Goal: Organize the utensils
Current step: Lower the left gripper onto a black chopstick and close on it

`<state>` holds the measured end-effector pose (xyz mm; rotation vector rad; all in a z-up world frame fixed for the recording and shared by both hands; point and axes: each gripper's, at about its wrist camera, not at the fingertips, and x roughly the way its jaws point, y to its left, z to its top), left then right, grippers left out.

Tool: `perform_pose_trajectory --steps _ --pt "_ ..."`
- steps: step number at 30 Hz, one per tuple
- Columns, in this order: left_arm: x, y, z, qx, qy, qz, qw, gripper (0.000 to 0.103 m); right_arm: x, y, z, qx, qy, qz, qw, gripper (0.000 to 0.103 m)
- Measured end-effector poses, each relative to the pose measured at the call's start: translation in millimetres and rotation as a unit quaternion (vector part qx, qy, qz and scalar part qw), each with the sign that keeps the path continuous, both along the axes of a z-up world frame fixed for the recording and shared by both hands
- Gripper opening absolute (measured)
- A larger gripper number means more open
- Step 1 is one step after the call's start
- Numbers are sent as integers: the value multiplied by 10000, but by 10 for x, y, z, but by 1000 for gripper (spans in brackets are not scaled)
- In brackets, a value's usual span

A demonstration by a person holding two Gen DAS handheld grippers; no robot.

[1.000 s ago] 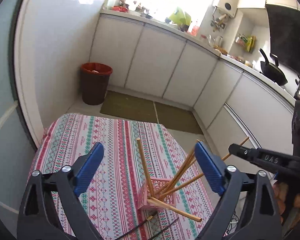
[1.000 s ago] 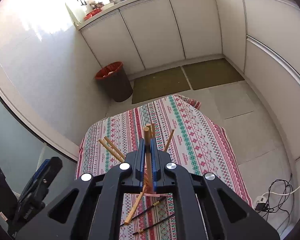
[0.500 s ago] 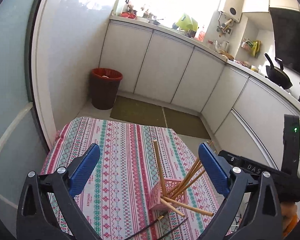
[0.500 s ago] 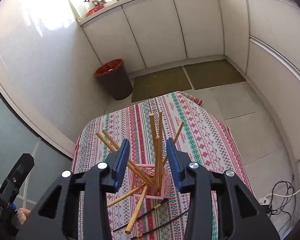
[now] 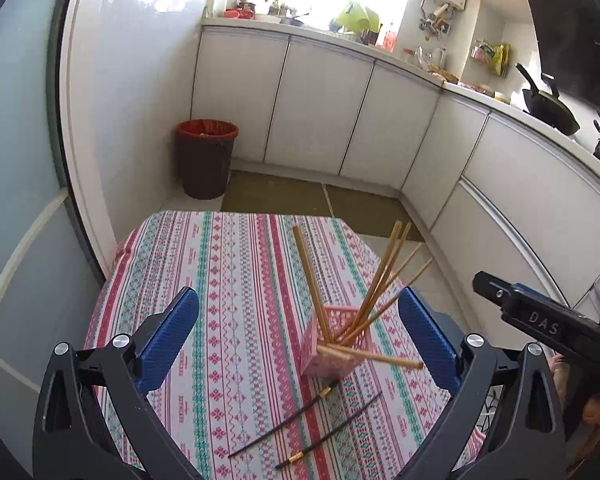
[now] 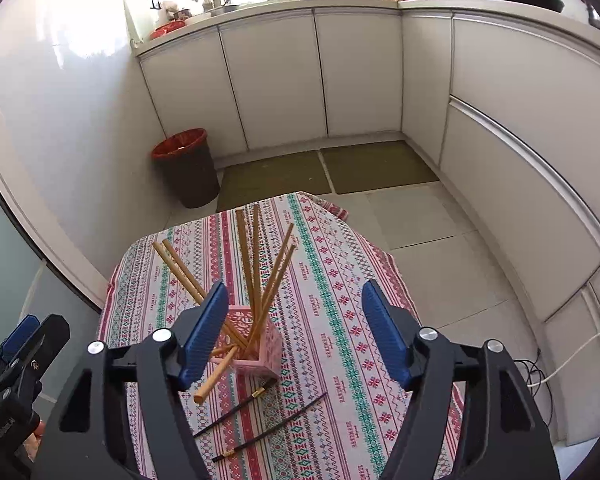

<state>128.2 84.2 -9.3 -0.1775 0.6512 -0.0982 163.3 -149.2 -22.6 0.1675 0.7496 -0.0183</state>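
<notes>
Reading "DAS" in pale letters, the black body of the right claw (image 5: 540, 320) crosses the right edge of the left wrist view, while the left claw (image 5: 300, 336) hangs with its blue pads wide apart and empty above the striped cloth of the counter (image 5: 220, 264). Between those pads, low in the frame, stands the pink basket (image 5: 336, 340) bristling with wooden chopsticks (image 5: 364, 296), and two black chopsticks (image 5: 296, 420) lie on the cloth just below it. Seen from its own camera the right claw (image 6: 296, 336) is likewise spread and empty, the basket just beside its left pad, with a red-lined bin (image 6: 188, 168) standing on the floor beyond the counter, at the left of the frame.
</notes>
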Motion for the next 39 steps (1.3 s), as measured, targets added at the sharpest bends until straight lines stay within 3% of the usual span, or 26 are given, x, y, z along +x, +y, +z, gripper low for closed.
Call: perform_pose_trajectory --steps 4,8,13,16,21,27,33,35,37,39 --pt "-94 4 -117 49 190 13 9998 96 -206 -66 -79 -214 -48 -221 9995 91" --pt "-150 26 -273 117 424 29 9990 96 -338 -138 -178 -324 51 -324 9989 93" --pt "-86 84 -695 384 1091 28 9933 96 -479 -275 -367 -288 302 -511 9978 93" --pt "-5 106 -1020 718 1596 -58 9845 96 -541 -377 -552 -263 571 -612 9961 93" --pt "88 76 -1585 1182 2458 -500 9608 96 -575 -483 -884 -231 1067 -720 9914 93" --pt "141 84 -1991 1578 3046 -715 9366 96 -608 -692 -1352 289 1816 -921 9786 93" --pt "154 123 -2142 1709 3157 -736 9305 94 -659 -774 -1618 407 2125 -1009 9711 93" --pt "161 86 -2174 1818 3138 -847 9280 87 -654 -785 -1654 401 2168 -1007 9702 93" --pt "161 61 -2259 1875 3273 -966 9211 71 -640 -800 -1694 432 2257 -1019 9679 93" --pt "165 60 -2264 1781 3245 -1027 9233 69 -624 -822 -1731 473 2320 -1044 9659 93"
